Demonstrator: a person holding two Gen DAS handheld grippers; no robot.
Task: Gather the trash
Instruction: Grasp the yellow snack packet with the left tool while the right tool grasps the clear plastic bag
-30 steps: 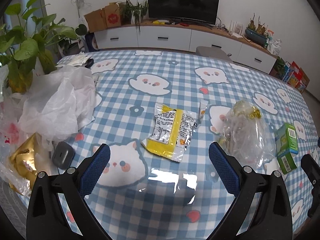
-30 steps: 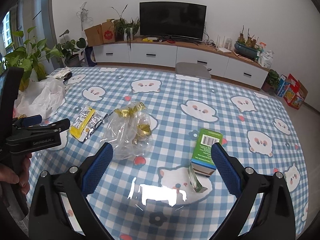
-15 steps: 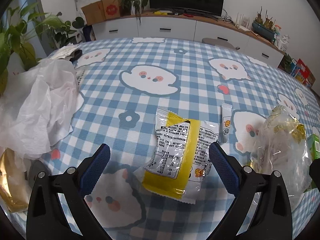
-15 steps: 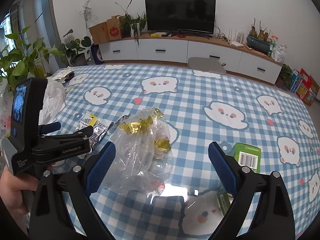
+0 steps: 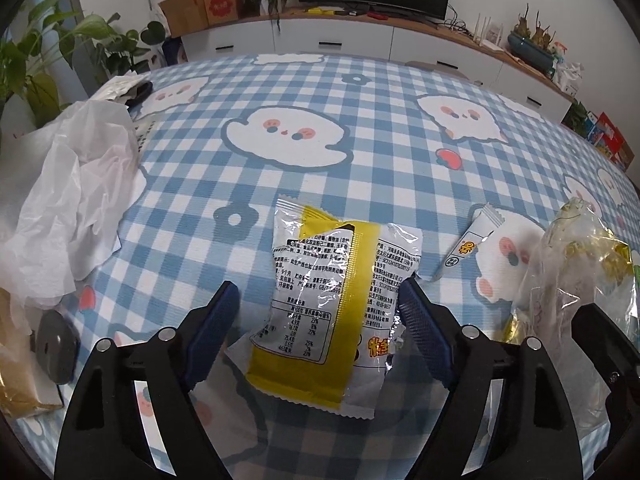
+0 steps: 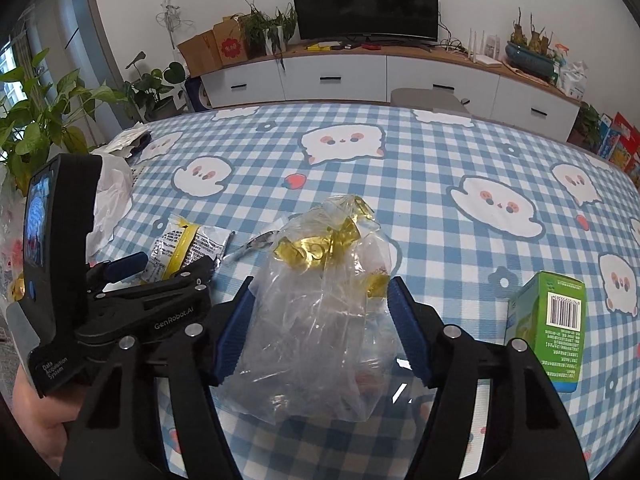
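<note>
A yellow-and-white snack wrapper [image 5: 332, 300] lies flat on the checked tablecloth [image 5: 360, 120]. My left gripper [image 5: 320, 312] is low over it with the wrapper between its jaws, which are closing. The right pad [image 5: 416, 320] is at the wrapper's edge and the left pad [image 5: 216, 320] stands clear of it. A crumpled clear plastic bag [image 6: 320, 320] with gold foil inside sits between the jaws of my right gripper [image 6: 320, 316]. Those jaws are closing too, with the blue pads at the bag's sides. The wrapper [image 6: 180, 248] also shows beside the left gripper [image 6: 160, 276].
A small white sachet [image 5: 472, 246] lies right of the wrapper. A green carton [image 6: 556, 328] stands at the right. A white plastic bag [image 5: 76, 200], gold foil [image 5: 16, 380] and a grey round object [image 5: 56, 344] crowd the left edge, with potted plants [image 6: 40, 128] behind.
Both grippers have come down and closer, the left over the wrapper and the right over the clear bag. Both pairs of jaws have narrowed from fully wide.
</note>
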